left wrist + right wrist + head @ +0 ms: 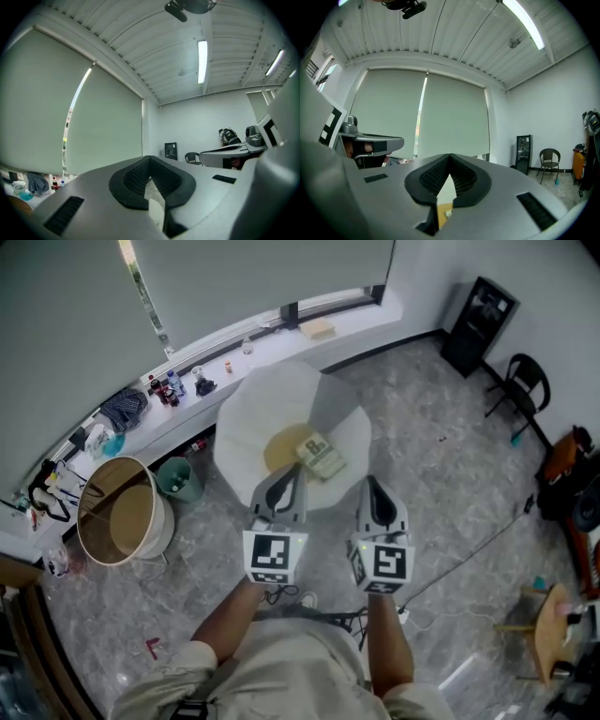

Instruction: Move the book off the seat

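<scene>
Both claws pinched fully together and holding nothing; book on the seat.
The left gripper (287,474) points at the round tan seat pad (274,448) of a white shell-shaped chair (272,395), its tip just beside the small pale patterned book (322,456). The book lies askew on the pad's right side. The right gripper (372,486) is at the chair's front right rim, apart from the book.
</scene>
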### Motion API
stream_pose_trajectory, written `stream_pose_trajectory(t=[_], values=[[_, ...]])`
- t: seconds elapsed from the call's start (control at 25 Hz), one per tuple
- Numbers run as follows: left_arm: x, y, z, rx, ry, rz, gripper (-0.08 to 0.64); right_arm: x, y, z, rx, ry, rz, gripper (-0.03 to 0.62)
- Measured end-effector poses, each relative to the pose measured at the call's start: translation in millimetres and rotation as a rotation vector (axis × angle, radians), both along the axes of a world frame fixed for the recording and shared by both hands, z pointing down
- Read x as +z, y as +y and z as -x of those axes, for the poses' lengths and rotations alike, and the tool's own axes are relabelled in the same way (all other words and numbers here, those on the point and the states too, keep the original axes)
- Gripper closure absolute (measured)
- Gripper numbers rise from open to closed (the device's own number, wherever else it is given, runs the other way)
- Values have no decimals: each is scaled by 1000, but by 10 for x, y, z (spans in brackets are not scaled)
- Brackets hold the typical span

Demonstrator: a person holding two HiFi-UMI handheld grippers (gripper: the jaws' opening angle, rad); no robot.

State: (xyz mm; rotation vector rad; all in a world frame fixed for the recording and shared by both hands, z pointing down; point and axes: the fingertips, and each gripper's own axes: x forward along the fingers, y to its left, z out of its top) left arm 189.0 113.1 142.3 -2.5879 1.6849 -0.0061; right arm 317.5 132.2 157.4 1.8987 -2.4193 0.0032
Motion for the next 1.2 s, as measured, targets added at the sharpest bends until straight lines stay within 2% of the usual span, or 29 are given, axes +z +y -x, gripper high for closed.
stream_pose_trajectory(t=[0.4, 0.92, 1.2], values=[[150, -662, -180, -14, -4, 32, 557, 261, -689, -146, -31, -3, 51, 588], [463, -2132, 238, 17, 5, 86, 557, 475, -2134, 261, 9, 34, 112, 588], [916, -2708, 389, 41, 3, 180, 557, 815, -2701, 427, 35, 53, 184, 588]])
